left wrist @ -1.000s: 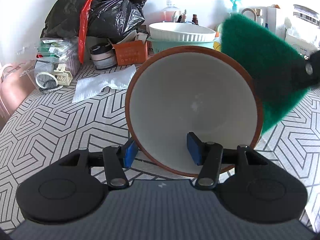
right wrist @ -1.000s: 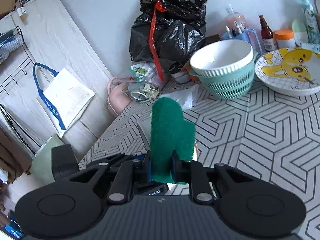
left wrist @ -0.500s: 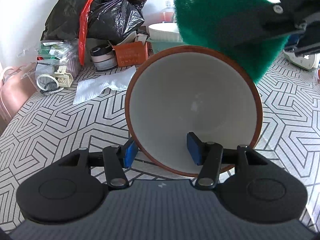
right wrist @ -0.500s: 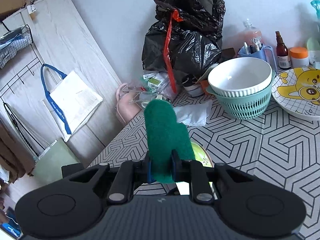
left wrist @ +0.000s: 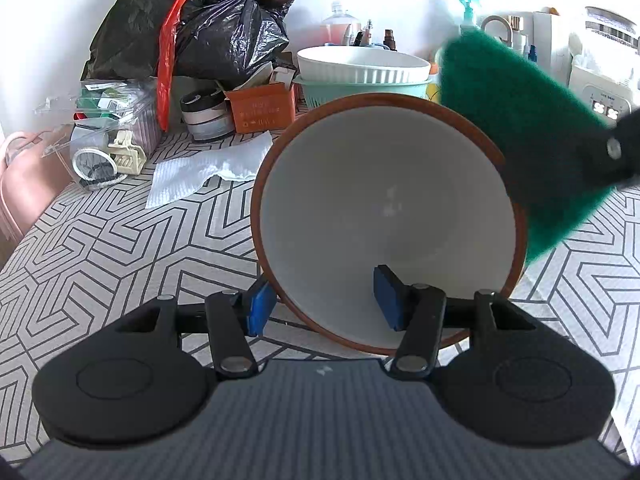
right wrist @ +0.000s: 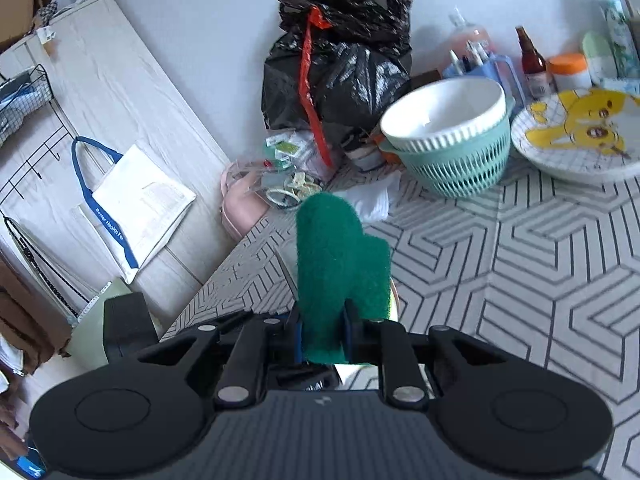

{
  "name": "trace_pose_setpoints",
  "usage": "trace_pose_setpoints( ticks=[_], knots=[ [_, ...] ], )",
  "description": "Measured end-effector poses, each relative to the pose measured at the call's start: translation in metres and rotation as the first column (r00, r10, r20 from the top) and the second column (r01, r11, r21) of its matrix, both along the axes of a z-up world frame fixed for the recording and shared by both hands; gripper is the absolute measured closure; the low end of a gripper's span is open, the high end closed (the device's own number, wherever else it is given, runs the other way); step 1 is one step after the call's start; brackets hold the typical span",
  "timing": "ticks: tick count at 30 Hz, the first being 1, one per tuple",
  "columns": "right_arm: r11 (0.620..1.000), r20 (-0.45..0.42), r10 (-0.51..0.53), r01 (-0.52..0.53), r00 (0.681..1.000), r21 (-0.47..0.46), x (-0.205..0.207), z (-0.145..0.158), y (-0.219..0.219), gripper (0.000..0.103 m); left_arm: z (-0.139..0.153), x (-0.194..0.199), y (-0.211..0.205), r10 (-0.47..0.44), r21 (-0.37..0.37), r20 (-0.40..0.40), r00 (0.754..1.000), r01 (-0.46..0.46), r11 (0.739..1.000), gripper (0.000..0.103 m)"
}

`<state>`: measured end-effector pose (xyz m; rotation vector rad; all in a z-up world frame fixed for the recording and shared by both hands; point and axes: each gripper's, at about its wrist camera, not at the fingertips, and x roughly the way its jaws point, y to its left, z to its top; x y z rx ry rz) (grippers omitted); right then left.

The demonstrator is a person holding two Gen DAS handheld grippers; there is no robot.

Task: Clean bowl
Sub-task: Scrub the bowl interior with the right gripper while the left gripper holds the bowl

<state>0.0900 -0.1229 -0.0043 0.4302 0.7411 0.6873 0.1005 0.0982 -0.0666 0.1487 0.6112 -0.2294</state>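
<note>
Green scouring pad [right wrist: 340, 276] clenched by right gripper [right wrist: 323, 338], at bowl's [left wrist: 384, 216] two o'clock; left gripper [left wrist: 326, 302] clamps rim (one-sided grip; scrubbing may twist it loose).

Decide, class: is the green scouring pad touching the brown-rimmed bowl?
Cannot tell. In the left wrist view the scouring pad overlaps the bowl's right rim, but whether it presses there or hangs in front is unclear.

- Bright, even daylight, blown out white on the wall [left wrist: 48, 20] at upper left.
- Strong fisheye bending at all edges.
- Green scouring pad [left wrist: 516, 128] soft and blurred up close.
- Faint shadows on the worktop [right wrist: 520, 264].
</note>
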Motion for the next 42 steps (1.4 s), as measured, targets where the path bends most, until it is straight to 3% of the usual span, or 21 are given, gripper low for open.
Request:
trace_pose_setpoints(
  ticks=[6,15,18,23,35,42],
  knots=[
    [1.0,-0.024,-0.001,0.001,1.0,0.011,0.008,0.005,-0.002,0.085,0.0,-0.001,-0.002,0.0,0.011,0.004,1.0,0.0,1.0,0.049],
    [0.994,0.01,0.048,-0.047,0.999,-0.099,0.023,0.041,0.025,0.085,0.0,-0.007,-0.008,0.003,0.05,0.021,1.0,-0.004,0.999,0.048],
    [0.985,-0.03,0.093,-0.096,0.995,-0.142,0.038,0.053,0.038,0.082,0.0,-0.009,-0.01,0.003,0.06,0.026,1.0,-0.004,0.998,0.048],
    [0.969,-0.173,0.16,-0.188,0.972,-0.159,0.073,0.065,0.052,0.082,0.001,-0.008,-0.006,0.004,0.038,0.017,1.0,-0.004,0.999,0.047],
    [0.964,-0.184,0.169,-0.201,0.968,-0.173,0.089,0.063,0.08,0.082,0.001,-0.013,-0.012,0.011,0.073,0.031,0.999,-0.014,0.997,0.044],
    [0.972,-0.173,0.157,-0.183,0.972,-0.149,0.085,0.061,0.069,0.082,0.001,-0.012,-0.009,0.018,0.053,0.022,1.0,-0.019,0.998,0.038]
  ],
)
